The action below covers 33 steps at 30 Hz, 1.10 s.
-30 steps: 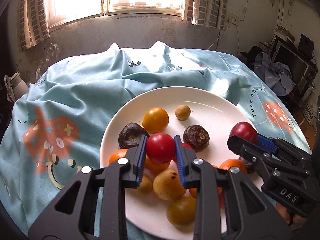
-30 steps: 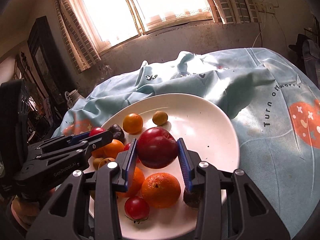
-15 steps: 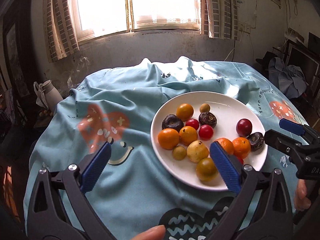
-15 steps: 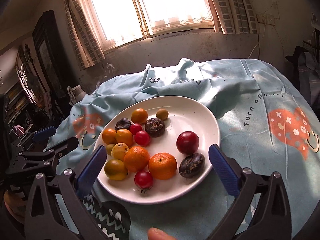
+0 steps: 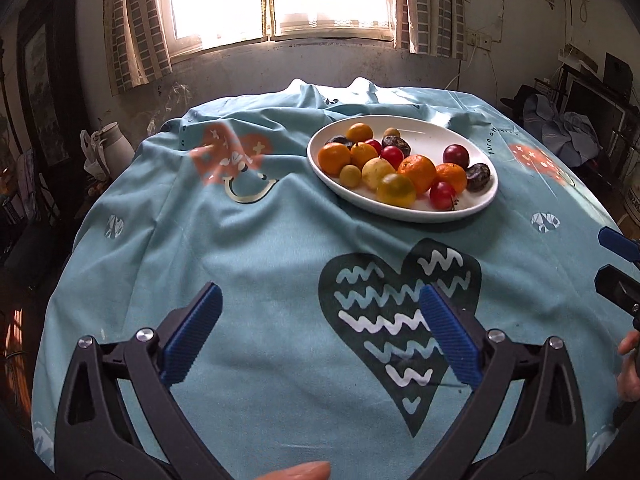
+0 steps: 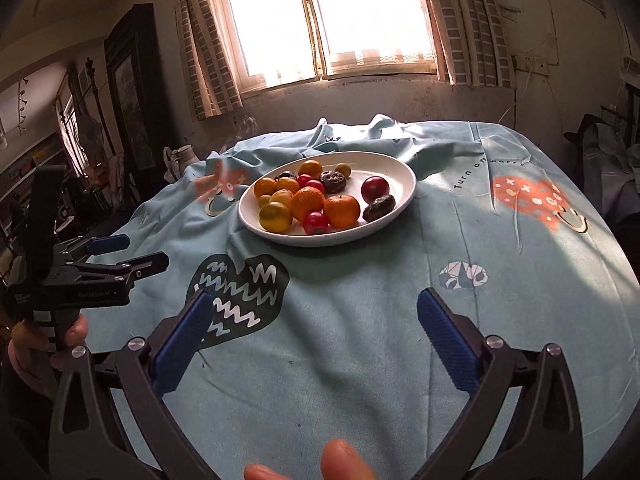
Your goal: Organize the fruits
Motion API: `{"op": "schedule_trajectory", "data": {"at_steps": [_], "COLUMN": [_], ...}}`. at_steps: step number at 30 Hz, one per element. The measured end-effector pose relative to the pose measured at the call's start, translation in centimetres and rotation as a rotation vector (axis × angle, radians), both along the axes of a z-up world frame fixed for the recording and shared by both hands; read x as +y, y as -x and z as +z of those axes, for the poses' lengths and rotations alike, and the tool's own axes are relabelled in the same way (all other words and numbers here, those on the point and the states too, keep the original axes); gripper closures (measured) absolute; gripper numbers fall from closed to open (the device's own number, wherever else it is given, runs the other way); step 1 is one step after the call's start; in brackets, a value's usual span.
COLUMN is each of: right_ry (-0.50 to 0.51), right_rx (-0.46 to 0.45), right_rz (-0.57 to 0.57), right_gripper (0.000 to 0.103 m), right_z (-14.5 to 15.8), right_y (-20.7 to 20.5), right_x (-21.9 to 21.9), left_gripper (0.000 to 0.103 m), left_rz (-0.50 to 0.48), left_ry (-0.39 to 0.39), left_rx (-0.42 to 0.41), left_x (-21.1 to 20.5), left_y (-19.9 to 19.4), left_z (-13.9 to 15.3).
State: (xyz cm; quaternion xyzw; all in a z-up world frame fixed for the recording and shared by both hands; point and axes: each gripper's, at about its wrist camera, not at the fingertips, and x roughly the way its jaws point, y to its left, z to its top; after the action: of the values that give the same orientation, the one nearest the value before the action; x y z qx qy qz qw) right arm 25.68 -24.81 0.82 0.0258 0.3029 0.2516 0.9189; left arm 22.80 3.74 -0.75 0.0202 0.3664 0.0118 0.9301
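Note:
A white plate (image 5: 476, 206) (image 6: 404, 196) sits on the light blue tablecloth, holding several fruits: oranges (image 5: 419, 168) (image 6: 341, 211), yellow fruits (image 5: 396, 189), small red tomatoes (image 6: 315, 222), a dark red plum (image 5: 455, 155) (image 6: 375, 187) and dark wrinkled fruits (image 6: 379, 206). My left gripper (image 5: 320, 332) is open and empty, low over the cloth near the table's front, well short of the plate. My right gripper (image 6: 312, 336) is open and empty, also near the front. The left gripper also shows at the left of the right wrist view (image 6: 124, 254).
The tablecloth (image 5: 260, 248) is bunched into folds at the far edge below the window. A white jug (image 5: 112, 146) stands off the table's left side. Furniture and clothes (image 5: 560, 128) crowd the right side of the room.
Both grippers let go of the red fruits they held over the plate, opened wide and drew back toward the table's front. The plate is now far ahead of both.

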Motion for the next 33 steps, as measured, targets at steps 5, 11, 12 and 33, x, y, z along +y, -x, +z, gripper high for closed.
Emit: {"op": "schedule_trajectory", "data": {"at_steps": [5,11,12,33], "right_ry": [0.07,0.108,0.113,0.143], "right_rx": [-0.036,-0.002,0.003,-0.01], "right_rz": [0.0,-0.008,-0.003,0.02], "right_gripper": [0.001,0.001,0.001,0.001], "right_z": [-0.5,-1.5,-1.6,-1.7], "right_y": [1.6,1.3,1.3,1.8], "right_x": [-0.5,-0.3,-0.2,0.6], "left_gripper": [0.002,0.002,0.002,0.002], "left_rz": [-0.019,-0.012,-0.011,0.017], "left_ry": [-0.021,-0.008,-0.01,0.003], "left_rx": [-0.055,-0.075,-0.076,-0.072], "left_x": [-0.9,-0.6,-0.6,0.1], "left_y": [2.3,3.1,3.1,2.9], "left_z": [0.1,0.2,0.2,0.1]}}
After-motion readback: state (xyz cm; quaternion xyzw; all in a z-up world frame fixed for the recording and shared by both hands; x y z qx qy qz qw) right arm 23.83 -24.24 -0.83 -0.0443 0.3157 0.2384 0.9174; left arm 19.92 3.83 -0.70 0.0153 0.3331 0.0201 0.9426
